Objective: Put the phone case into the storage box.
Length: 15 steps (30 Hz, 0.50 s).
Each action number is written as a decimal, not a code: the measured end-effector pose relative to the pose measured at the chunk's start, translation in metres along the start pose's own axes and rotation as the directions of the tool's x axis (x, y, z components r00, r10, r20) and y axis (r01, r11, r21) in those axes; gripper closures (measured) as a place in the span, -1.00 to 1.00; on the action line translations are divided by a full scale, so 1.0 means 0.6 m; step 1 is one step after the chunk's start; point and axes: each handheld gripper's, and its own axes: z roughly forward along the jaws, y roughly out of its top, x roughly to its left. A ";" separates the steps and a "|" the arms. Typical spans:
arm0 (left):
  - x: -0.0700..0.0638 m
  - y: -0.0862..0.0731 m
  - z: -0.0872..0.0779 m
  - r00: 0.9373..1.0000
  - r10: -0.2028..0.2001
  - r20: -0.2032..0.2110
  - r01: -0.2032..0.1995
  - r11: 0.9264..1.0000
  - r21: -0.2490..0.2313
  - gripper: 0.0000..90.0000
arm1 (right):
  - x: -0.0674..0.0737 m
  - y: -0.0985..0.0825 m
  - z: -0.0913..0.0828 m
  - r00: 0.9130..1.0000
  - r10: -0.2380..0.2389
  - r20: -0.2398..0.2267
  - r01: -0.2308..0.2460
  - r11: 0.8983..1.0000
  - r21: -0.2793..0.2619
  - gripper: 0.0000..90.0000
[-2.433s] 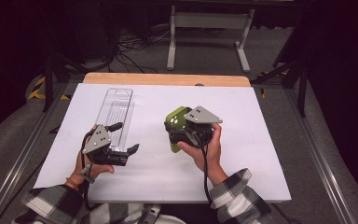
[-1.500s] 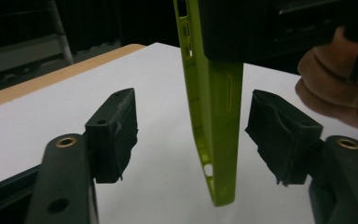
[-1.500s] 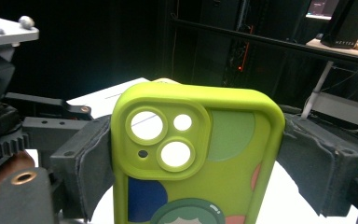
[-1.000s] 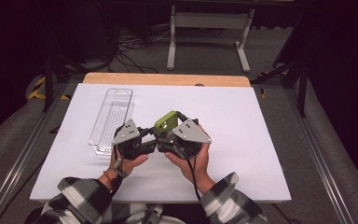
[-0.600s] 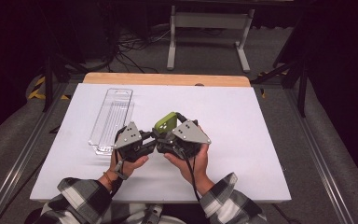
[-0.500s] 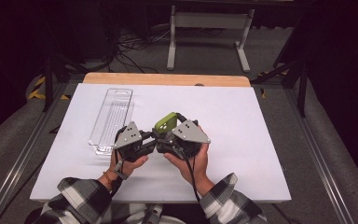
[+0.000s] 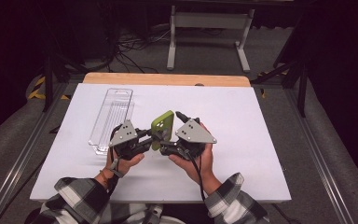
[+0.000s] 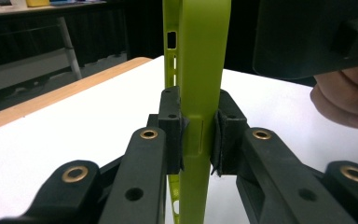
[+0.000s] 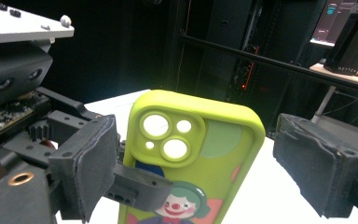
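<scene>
A lime-green phone case with a clown picture on its back stands upright above the middle of the white table. My left gripper comes in from the left and is shut on the case's thin edge, one pad on each face. Facing it from the right, my right gripper is open. Its two padded jaws stand wide apart on either side of the case, the right-hand pad well clear of it.
A long clear plastic tray lies on the white sheet to the left of the hands. A wooden table edge runs along the far side, with dark floor, cables and a metal stand beyond.
My left gripper has come right, from beside the clear tray to the case, and has closed on its edge. The right hand shifted left and nearer with the case. Both hands have stayed put lately.
</scene>
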 end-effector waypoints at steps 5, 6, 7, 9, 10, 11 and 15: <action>0.005 0.001 -0.006 1.000 0.011 -0.008 -0.011 1.000 -0.002 0.72 | -0.008 0.002 -0.009 1.000 -0.006 -0.002 0.006 1.000 -0.017 -0.66; 0.006 0.002 -0.008 1.000 0.006 -0.008 -0.006 1.000 0.000 0.72 | -0.011 0.002 -0.011 1.000 -0.008 -0.001 0.008 1.000 -0.021 -0.66; 0.006 0.002 -0.008 1.000 0.006 -0.008 -0.006 1.000 0.000 0.72 | -0.013 0.001 -0.015 1.000 -0.018 0.008 0.018 1.000 -0.020 -0.66; 0.007 0.002 -0.010 1.000 0.007 -0.007 -0.007 1.000 -0.001 0.72 | -0.016 -0.001 -0.017 1.000 -0.022 0.015 0.022 0.999 -0.027 -0.66; 0.008 0.003 -0.012 1.000 0.009 -0.006 -0.009 1.000 0.004 0.72 | -0.022 -0.006 -0.022 1.000 -0.028 0.012 0.028 0.999 -0.018 -0.67; 0.008 0.003 -0.013 1.000 0.010 -0.008 -0.010 1.000 -0.001 0.72 | -0.022 -0.006 -0.022 1.000 -0.028 0.012 0.028 0.999 -0.018 -0.67; 0.012 0.005 -0.018 1.000 0.016 -0.005 -0.016 1.000 -0.006 0.72 | -0.031 -0.020 -0.030 0.998 -0.049 0.025 0.049 0.999 -0.001 -0.66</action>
